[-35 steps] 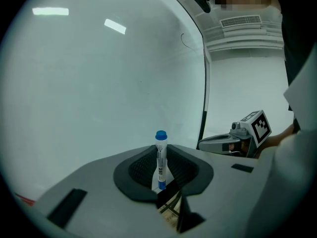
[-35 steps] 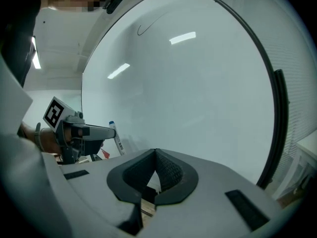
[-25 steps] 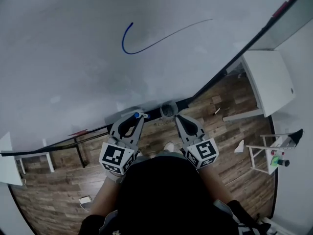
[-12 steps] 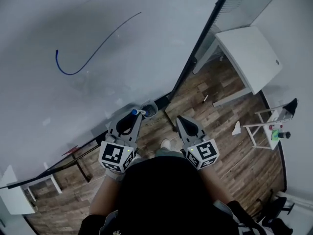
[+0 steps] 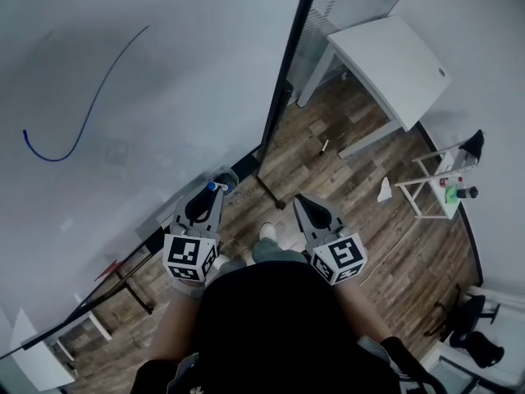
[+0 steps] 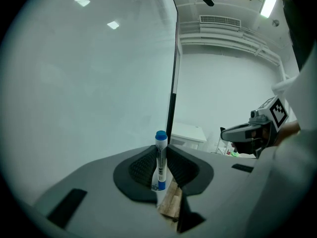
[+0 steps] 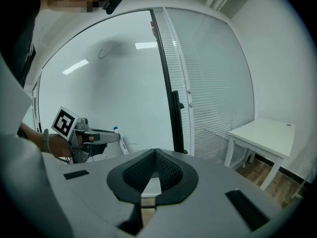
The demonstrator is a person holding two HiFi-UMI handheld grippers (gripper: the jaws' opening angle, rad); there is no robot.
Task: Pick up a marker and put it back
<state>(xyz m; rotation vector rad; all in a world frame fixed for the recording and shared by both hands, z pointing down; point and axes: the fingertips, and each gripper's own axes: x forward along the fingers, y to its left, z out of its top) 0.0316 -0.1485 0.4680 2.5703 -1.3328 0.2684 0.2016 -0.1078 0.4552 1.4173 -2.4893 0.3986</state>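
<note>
Left tongs (image 6: 159, 153): jaws clamped on a blue-capped marker (image 6: 159, 165). The white barrel stands upright between the pads, and the cap sticks out past the tips. The lower end of the barrel is hidden behind the jaws.

Right tongs (image 7: 155, 153): tips together, nothing between them. They are held level with the left pair and well apart from it.

Edges: the whiteboard (image 5: 164, 64) fills the left of the head view. Its black frame edge (image 5: 281, 89) runs down towards the left tongs. The marker cap is near the board's lower edge; I cannot tell whether it touches.

A thin curved line (image 5: 78, 121), blue at its lower end, sits far up the board and well away from the marker.

Open room: bare wooden floor (image 5: 353, 179) lies ahead of the right tongs. A white desk (image 5: 394, 52) stands beyond it, near a wall of blinds (image 7: 213, 78). A small white rack (image 5: 439, 191) holding bottles is well off to the right.

Hard to make out: a round grey object (image 5: 225, 176) sits just beside the left tips, too blurred to name. The person's dark torso blocks the floor below both tongs.
</note>
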